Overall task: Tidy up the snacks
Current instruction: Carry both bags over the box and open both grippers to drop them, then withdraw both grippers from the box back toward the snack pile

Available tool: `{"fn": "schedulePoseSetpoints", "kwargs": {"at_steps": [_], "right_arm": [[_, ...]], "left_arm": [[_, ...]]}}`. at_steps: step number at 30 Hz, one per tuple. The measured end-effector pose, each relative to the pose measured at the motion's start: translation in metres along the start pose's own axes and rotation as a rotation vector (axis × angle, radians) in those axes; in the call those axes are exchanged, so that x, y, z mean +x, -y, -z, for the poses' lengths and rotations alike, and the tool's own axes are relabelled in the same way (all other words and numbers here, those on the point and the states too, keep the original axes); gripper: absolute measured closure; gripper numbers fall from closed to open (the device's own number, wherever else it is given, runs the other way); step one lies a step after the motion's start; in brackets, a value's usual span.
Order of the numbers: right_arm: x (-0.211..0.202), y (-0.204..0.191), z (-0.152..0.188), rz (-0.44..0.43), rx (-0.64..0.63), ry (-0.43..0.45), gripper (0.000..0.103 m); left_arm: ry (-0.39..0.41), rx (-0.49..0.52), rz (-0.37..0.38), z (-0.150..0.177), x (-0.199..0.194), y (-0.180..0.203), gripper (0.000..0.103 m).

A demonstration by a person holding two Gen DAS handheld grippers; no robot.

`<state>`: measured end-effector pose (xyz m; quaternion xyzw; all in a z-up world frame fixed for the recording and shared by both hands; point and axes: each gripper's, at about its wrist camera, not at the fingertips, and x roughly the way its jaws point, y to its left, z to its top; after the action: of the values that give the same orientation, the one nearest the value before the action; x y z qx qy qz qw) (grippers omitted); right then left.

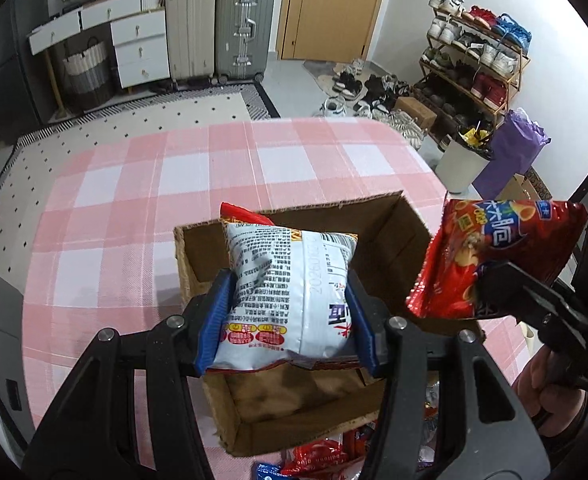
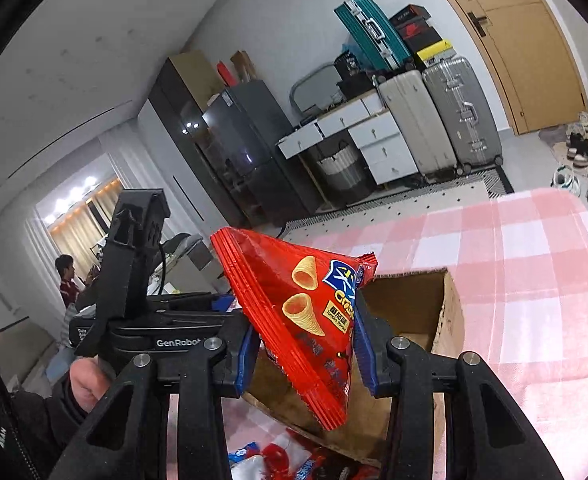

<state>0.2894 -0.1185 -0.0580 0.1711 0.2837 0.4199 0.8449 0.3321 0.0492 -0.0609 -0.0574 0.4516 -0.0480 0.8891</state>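
A table under a pink-and-white checked cloth [image 1: 134, 184] filled the middle of the room. Beyond it lay a pale dotted rug [image 1: 106, 128], two upright suitcases [image 1: 218, 24] beside a white chest of drawers [image 1: 138, 48], a wooden door [image 1: 329, 4] and a loaded shoe rack [image 1: 473, 64]. The right wrist view also took in a dark fridge [image 2: 246, 132] and a seated person [image 2: 68, 280] far off.

An open cardboard box [image 1: 397, 240] stood on the cloth. More packets [image 1: 317, 460] lay in a heap on the cloth at its near side.

The left gripper [image 1: 290, 316] hung over the box with its blue pads pressed against both sides of a white snack bag [image 1: 290, 280], which bulged between them and sat just above the box's opening. Behind it a red packet edge [image 1: 242, 214] stuck up by the box's far wall.

The right gripper [image 2: 305, 352] was clamped on a red snack bag [image 2: 294, 304], held by its lower half so that the upper part fanned out above the jaws, near the box's right side.

The white bag was puffy, its back covered in dense black print with red marks near the bottom. The red bag was glossy, showing cone-shaped crisps and a blue logo.
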Motion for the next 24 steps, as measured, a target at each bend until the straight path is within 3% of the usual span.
{"fn": "schedulePoseSetpoints", "kwargs": {"at_steps": [4, 6, 8, 14, 16, 17, 21, 24], "right_arm": [[0.012, 0.002, 0.004, 0.033, -0.019, -0.03, 0.061], [0.016, 0.0, 0.005, 0.067, -0.041, -0.03, 0.058], [0.015, -0.003, 0.005, 0.082, -0.055, -0.023, 0.05], [0.005, -0.006, 0.002, 0.085, -0.051, 0.006, 0.04], [0.004, -0.009, 0.001, 0.093, -0.059, 0.008, 0.02], [0.006, -0.011, 0.002, 0.092, -0.066, -0.008, 0.016], [0.013, -0.015, 0.009, 0.152, -0.098, -0.063, 0.014], [-0.001, -0.02, 0.016, 0.117, -0.078, -0.027, 0.014]], "left_arm": [[-0.014, -0.016, 0.027, 0.002, 0.013, -0.003, 0.049], [-0.025, -0.027, 0.029, 0.003, 0.016, -0.004, 0.031], [-0.016, -0.036, 0.021, 0.004, 0.014, -0.007, 0.024], [0.031, -0.033, -0.006, 0.014, -0.011, -0.009, 0.023], [0.039, -0.033, -0.008, 0.02, -0.02, -0.009, 0.023], [0.042, -0.034, -0.018, 0.023, -0.024, -0.009, 0.023], [0.051, -0.043, -0.023, 0.035, -0.041, -0.009, 0.023], [0.063, -0.044, -0.034, 0.046, -0.055, -0.008, 0.023]]}}
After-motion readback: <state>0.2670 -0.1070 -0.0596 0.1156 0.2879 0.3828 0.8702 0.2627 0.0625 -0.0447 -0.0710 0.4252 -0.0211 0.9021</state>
